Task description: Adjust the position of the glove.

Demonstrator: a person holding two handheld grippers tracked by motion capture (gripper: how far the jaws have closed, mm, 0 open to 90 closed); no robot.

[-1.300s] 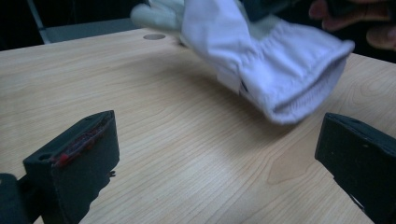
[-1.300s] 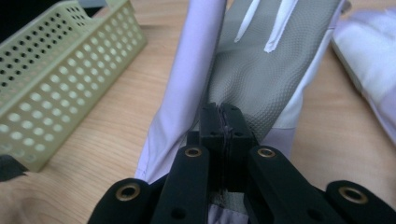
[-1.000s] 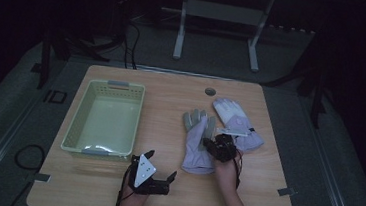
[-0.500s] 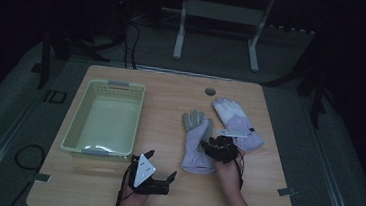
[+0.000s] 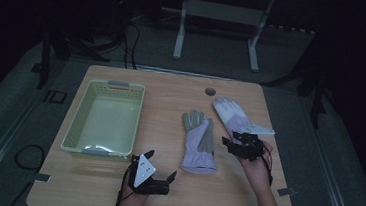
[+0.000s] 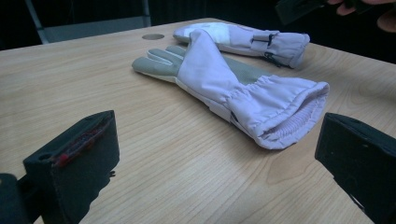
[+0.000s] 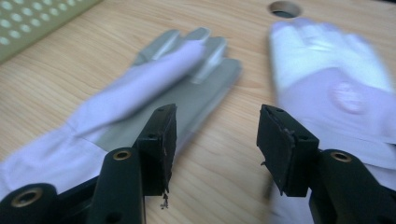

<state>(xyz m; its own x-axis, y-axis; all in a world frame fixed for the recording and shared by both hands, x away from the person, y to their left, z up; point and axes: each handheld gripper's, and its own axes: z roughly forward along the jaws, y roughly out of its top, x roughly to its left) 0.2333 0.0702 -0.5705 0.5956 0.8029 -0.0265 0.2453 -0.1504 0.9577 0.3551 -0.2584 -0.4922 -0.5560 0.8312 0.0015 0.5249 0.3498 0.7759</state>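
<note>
Above the right-hand glove [image 5: 237, 119], the right gripper [image 5: 240, 143] has just opened its jaws, nothing between them, having let go and shifted off the middle glove [image 5: 198, 142], which now lies flat on the surface [image 5: 162, 196]. The left gripper [image 5: 159, 171] rests open, empty. The basket [image 5: 72, 138] holds nothing yet.

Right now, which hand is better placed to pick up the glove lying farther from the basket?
Right. The right gripper hovers with open, empty jaws beside the far glove, its jaws having just been opening. The left gripper sits near the table's front edge, facing the nearer glove.
</note>
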